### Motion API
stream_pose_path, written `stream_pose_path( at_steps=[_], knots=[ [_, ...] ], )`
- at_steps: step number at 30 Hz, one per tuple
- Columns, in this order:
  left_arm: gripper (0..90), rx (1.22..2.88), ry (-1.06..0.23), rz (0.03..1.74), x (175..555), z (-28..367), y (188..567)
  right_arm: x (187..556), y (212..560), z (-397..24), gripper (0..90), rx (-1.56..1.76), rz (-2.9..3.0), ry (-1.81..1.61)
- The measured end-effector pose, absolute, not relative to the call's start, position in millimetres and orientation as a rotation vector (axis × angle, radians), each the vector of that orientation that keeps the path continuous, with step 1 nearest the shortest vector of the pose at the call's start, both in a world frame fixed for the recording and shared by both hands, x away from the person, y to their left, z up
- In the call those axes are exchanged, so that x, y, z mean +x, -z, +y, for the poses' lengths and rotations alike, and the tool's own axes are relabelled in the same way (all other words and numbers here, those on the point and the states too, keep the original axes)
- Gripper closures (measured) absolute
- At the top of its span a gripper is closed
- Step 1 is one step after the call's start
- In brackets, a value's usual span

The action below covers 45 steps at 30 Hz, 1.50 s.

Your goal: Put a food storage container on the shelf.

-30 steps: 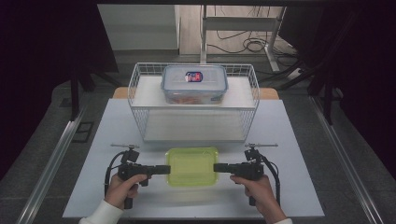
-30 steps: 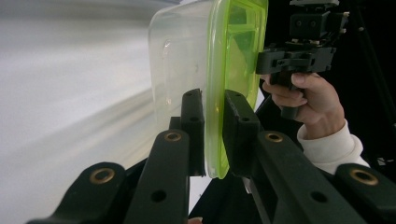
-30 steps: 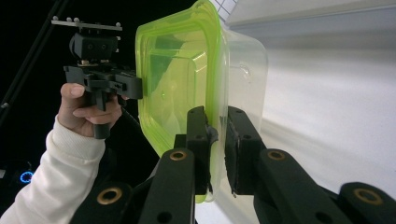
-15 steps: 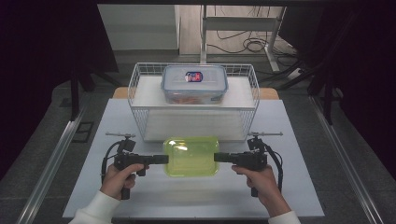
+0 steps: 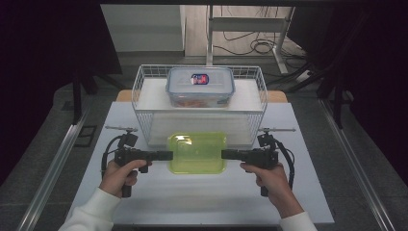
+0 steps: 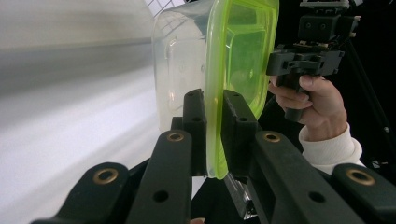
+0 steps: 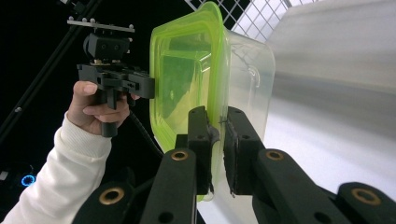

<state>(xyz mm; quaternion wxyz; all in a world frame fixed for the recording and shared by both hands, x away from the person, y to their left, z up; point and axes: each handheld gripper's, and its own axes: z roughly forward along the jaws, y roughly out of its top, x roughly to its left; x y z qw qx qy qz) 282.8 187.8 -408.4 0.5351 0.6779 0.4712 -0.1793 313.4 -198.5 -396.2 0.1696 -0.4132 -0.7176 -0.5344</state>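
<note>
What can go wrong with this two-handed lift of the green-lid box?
1. Both grippers, left gripper and right gripper, pinch just the thin rim of the green-lid container; it could slip, or the lid could pop off the clear tub.
2. The wire basket stands right behind; its front wall could catch the container.

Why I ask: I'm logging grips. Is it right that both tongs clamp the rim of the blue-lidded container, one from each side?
Not quite: the left tongs and right tongs clamp the rim of the green-lidded container, one from each side, as the high view shows. The blue-lidded container sits in the wire basket.
</note>
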Motion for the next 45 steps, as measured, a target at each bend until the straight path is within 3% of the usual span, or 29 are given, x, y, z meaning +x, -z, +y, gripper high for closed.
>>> stream_pose_path(
  at_steps=[24,45],
  knots=[
    [82.0,1.653,0.324,1.059,305,190,325,331,323,-195,81.4,-1.14,-2.063,1.618],
    [82.0,1.643,0.315,1.034,354,190,279,379,280,-197,81.4,-1.133,-2.047,1.683]
  ],
)
